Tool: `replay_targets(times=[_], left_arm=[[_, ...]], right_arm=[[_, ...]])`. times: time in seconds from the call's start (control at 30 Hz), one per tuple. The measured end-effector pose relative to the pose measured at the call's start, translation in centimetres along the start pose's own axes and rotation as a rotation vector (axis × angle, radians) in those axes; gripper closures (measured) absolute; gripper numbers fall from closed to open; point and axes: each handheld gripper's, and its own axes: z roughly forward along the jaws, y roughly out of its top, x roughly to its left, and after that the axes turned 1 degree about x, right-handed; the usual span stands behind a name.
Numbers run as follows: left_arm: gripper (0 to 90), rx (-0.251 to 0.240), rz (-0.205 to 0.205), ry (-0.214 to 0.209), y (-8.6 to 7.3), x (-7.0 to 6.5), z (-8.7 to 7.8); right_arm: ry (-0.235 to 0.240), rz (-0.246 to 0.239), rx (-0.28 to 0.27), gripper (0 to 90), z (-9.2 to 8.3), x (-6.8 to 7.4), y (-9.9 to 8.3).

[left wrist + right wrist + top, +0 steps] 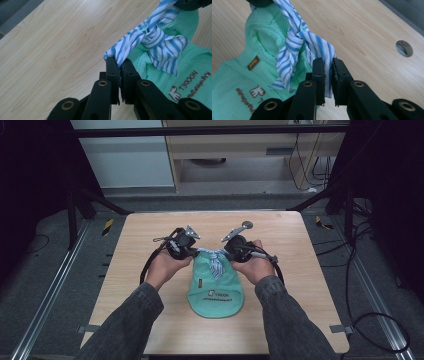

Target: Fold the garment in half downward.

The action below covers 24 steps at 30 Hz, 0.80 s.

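While both ends of the striped tie (152, 42) are pinched, I read this as the tightening of a knot at the neck of the green bib (216, 292). My left hand-held gripper (119, 65) is clamped shut on one tail of the tie, the cloth squeezed flat between its jaws. My right hand-held gripper (327, 65) grips the other tail the same way. The knot sits between the two, just ahead of each set of jaws and slightly above the bib's collar. I hold the tails near the knot so that pulling apart should cinch it rather than stretch loose fabric. The bib lies flat on the counter (150, 235) behind and below both grippers, its printed logo toward my forearms; its weight probably anchors the collar while I pull. A round hole (404, 48) in the counter lies off to the right gripper's far side, well apart.
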Motion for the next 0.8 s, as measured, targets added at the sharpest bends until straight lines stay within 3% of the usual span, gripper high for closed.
replay_targets(times=[0.13,0.43,0.8], left_arm=[[85.8,0.0,0.021,0.001,-0.4,-0.7,-0.1],[85.9,0.016,0.053,-0.012,-2.4,-3.0,0.5],[86.0,0.009,0.057,-0.03,-2.7,-3.4,0.8]], right_arm=[[-0.002,-0.008,-0.005,81.4,-0.4,0.2,-0.4],[0.024,-0.011,-0.014,81.4,-0.1,2.0,-3.3],[0.033,-0.008,-0.012,81.5,0.0,2.6,-4.7]])
